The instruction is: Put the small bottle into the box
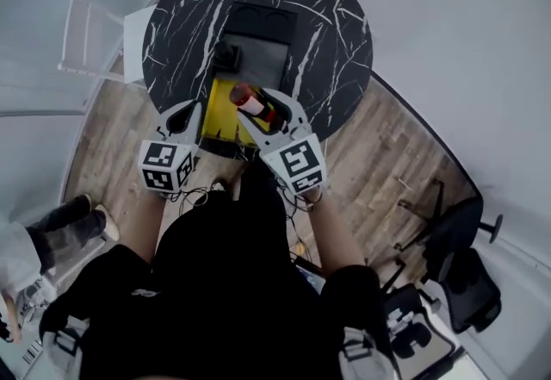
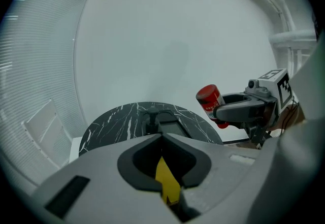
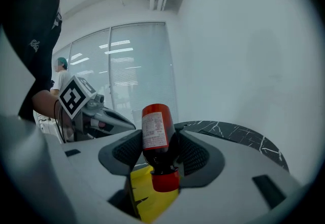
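The right claw is clamped on the small bottle, red cap toward the camera and base pointing away. The bottle hangs over a yellow panel at the near edge of the round black marbled surface, just short of the dark open box. Beside it, the left claw has its tips pressed together, with nothing between them.

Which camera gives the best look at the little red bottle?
The right gripper view: the small bottle sits centre frame, clamped in the right gripper, label and red cap clear. The head view shows the bottle small, from above; the left gripper view shows it side-on, partly hidden.
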`<action>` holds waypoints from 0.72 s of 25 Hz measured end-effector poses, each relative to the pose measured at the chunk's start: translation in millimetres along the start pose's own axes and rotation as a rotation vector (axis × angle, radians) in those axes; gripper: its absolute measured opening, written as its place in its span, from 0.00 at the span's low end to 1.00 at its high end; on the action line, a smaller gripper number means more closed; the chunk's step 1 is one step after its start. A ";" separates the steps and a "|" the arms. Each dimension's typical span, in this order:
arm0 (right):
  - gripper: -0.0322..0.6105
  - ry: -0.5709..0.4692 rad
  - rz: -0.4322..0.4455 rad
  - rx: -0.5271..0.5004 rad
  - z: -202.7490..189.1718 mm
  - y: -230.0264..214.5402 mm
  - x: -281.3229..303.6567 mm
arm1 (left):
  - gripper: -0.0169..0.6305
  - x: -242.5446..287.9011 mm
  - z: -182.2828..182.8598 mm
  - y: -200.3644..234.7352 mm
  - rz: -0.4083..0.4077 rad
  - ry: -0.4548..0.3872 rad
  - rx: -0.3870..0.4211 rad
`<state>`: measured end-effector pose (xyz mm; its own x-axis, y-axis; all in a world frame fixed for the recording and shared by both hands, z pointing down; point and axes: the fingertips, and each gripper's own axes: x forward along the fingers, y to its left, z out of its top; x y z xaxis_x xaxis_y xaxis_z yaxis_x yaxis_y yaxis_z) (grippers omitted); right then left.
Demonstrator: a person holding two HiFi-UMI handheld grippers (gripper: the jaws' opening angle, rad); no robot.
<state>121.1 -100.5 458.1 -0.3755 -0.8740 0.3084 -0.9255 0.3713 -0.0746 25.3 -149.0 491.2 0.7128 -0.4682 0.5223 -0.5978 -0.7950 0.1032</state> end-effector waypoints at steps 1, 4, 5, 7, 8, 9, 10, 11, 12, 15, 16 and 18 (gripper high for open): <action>0.38 0.019 0.026 -0.004 -4.5 0.9 6.8 | 0.03 1.4 -3.9 5.0 0.016 0.010 -0.018; 0.38 0.082 0.096 -0.013 -22.0 3.2 25.8 | 0.03 5.8 -17.1 15.7 0.056 0.039 -0.063; 0.38 0.102 0.117 -0.013 -28.4 4.4 31.9 | 0.03 7.0 -22.2 18.6 0.068 0.048 -0.077; 0.38 0.138 0.160 -0.006 -41.3 7.3 43.9 | 0.03 8.6 -33.4 25.0 0.095 0.068 -0.106; 0.38 0.157 0.180 -0.001 -48.1 9.0 49.7 | 0.03 8.9 -39.1 28.3 0.107 0.078 -0.121; 0.38 0.179 0.197 0.001 -55.3 10.5 55.3 | 0.03 8.9 -44.5 31.4 0.117 0.088 -0.137; 0.38 0.204 0.212 -0.001 -62.6 11.8 61.0 | 0.03 8.5 -49.5 34.3 0.126 0.097 -0.153; 0.38 0.233 0.226 -0.005 -70.3 13.1 66.7 | 0.03 7.9 -54.2 37.0 0.134 0.105 -0.167; 0.38 0.265 0.240 -0.009 -78.6 14.3 72.5 | 0.03 6.9 -59.2 39.7 0.143 0.113 -0.179; 0.38 0.365 0.276 -0.010 -107.9 18.5 89.9 | 0.03 3.7 -77.1 48.1 0.183 0.139 -0.223; 0.38 0.396 0.284 -0.006 -117.5 20.0 94.8 | 0.03 2.5 -83.5 50.5 0.198 0.146 -0.241; 0.38 0.447 0.295 0.006 -132.9 22.6 102.5 | 0.03 -0.3 -94.5 55.0 0.225 0.160 -0.271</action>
<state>68.2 -140.0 614.1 -0.5634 -0.5137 0.6471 -0.7847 0.5779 -0.2243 -42.5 -156.2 576.7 0.4995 -0.5364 0.6803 -0.8232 -0.5386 0.1798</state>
